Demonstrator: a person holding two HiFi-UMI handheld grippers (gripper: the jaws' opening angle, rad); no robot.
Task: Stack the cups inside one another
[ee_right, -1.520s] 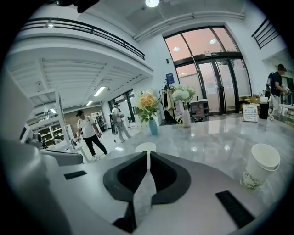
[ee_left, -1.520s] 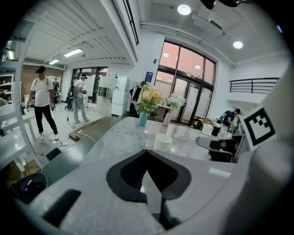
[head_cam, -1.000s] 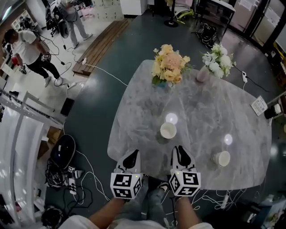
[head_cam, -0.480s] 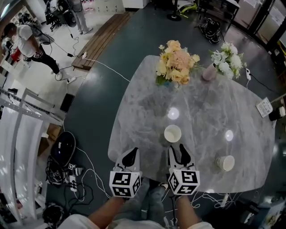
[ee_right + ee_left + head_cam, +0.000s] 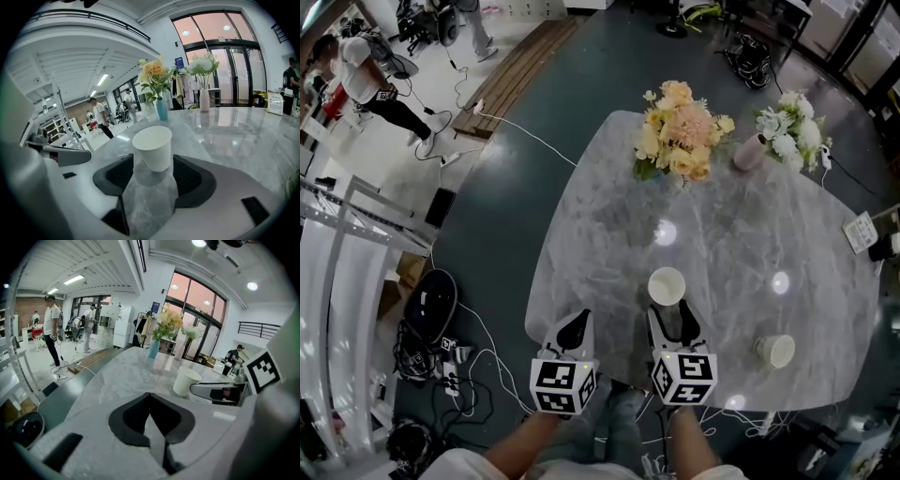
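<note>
Judging by how things lie, the stacking is not yet done; nothing is nested. The nearer paper cup point(image 5: 667, 286) stands upright and alone on the marble tabletop point(image 5: 609, 234), just ahead of the right gripper point(image 5: 673, 314). That gripper's fingers point(image 5: 192, 180) have just been opening and now stand apart, with this cup at their mouth, between the tips; neither pad presses on it. The second paper cup point(image 5: 776, 351) stands well apart, off to the right near the tabletop's front edge. The left gripper point(image 5: 577, 323) has its fingers point(image 5: 133, 416) closed together on nothing. What is left, as I judge it, is the whole task: grip one cup, carry it across and lower it into the other.

The tabletop is pale, grey-veined and glossy, mirroring the ceiling lights. At its far side stand a peach bouquet point(image 5: 680, 131) in a blue vase and white flowers point(image 5: 787, 136) in a pink vase; a small card point(image 5: 861, 232) sits at the right edge. Around lies a dark floor point(image 5: 497, 206) with trailing cables, a wooden platform point(image 5: 516, 89) and people at work point(image 5: 366, 80); tall glass doors point(image 5: 234, 61) close the room.
</note>
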